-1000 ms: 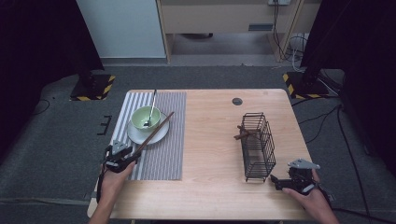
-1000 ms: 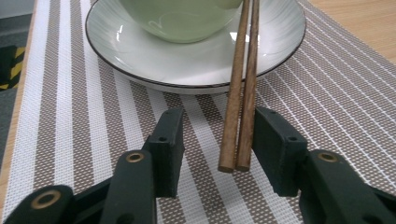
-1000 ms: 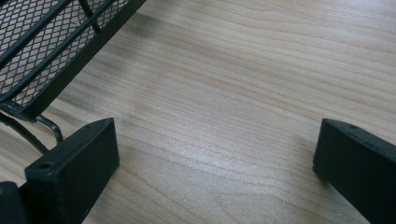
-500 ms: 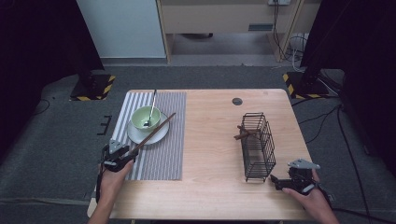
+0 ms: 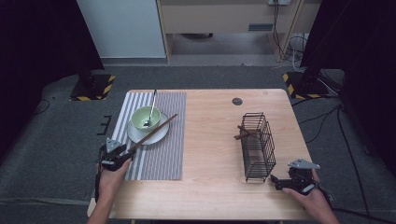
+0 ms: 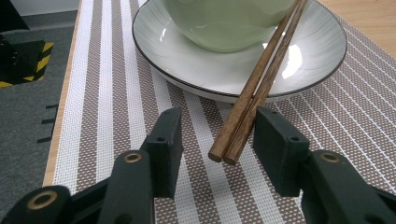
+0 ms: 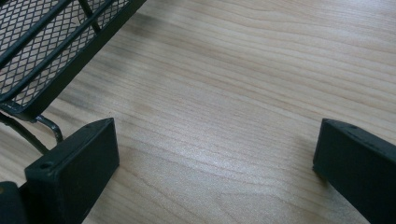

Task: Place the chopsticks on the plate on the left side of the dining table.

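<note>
Left gripper view cuts off the chopsticks' [image 6: 261,84] far ends, near ends between half-open jaws, untouched; right jaws gape empty.

**Chopsticks rest on plate's rim**

Your pair of dark wooden chopsticks [image 6: 254,88] lies side by side, slanting across the white plate [image 6: 154,56] beside the pale green bowl [image 6: 224,23], near ends lifted above the striped placemat [image 6: 112,107].
</note>
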`<state>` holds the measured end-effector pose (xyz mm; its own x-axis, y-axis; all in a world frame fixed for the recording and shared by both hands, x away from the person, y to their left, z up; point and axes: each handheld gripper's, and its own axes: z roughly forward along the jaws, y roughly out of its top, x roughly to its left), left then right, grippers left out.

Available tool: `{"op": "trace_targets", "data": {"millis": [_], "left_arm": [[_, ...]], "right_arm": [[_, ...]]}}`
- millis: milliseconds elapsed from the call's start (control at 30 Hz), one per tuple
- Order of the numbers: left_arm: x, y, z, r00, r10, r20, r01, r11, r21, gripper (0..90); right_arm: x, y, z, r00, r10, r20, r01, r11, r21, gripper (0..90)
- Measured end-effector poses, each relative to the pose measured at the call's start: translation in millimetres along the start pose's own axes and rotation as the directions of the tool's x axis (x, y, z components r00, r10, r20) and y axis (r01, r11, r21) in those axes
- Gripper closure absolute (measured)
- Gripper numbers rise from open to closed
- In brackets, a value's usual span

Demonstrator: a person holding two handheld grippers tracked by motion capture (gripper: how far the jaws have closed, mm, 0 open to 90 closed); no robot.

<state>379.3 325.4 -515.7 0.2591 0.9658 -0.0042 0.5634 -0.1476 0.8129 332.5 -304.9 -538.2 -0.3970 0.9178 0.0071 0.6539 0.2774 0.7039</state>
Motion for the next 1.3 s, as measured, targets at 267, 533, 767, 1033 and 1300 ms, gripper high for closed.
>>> {"op": "trace_targets", "data": {"millis": [267,533,767,1033,1300], "left_arm": [[0.3,0.5,0.1,1.0000,0.003,-0.008,-0.003,1.0000,-0.003,50.4],[3.3,0.3,1.2,0.9996,0.006,-0.027,-0.006,1.0000,-0.003,49.5],[5.3,0.5,2.5,0.9989,0.007,-0.047,-0.007,1.0000,-0.002,47.4],[5.4,0.2,0.8,0.9984,0.010,-0.056,-0.010,0.9999,0.000,44.6],[8.6,-0.5,2.4,0.9975,0.008,-0.070,-0.008,1.0000,-0.002,44.7]], "right_arm": [[0.0,0.0,0.0,1.0000,0.000,0.000,0.000,1.000,0.000,0.4],[0.0,0.0,0.0,1.0000,0.000,0.000,0.000,1.000,0.000,0.4],[0.0,0.0,0.0,1.0000,0.000,0.000,0.000,1.000,0.000,0.4],[0.0,0.0,0.0,1.0000,-0.001,0.000,0.001,1.000,0.000,0.4],[0.0,0.0,0.0,1.0000,0.000,0.000,0.000,1.000,0.000,0.4]]}}
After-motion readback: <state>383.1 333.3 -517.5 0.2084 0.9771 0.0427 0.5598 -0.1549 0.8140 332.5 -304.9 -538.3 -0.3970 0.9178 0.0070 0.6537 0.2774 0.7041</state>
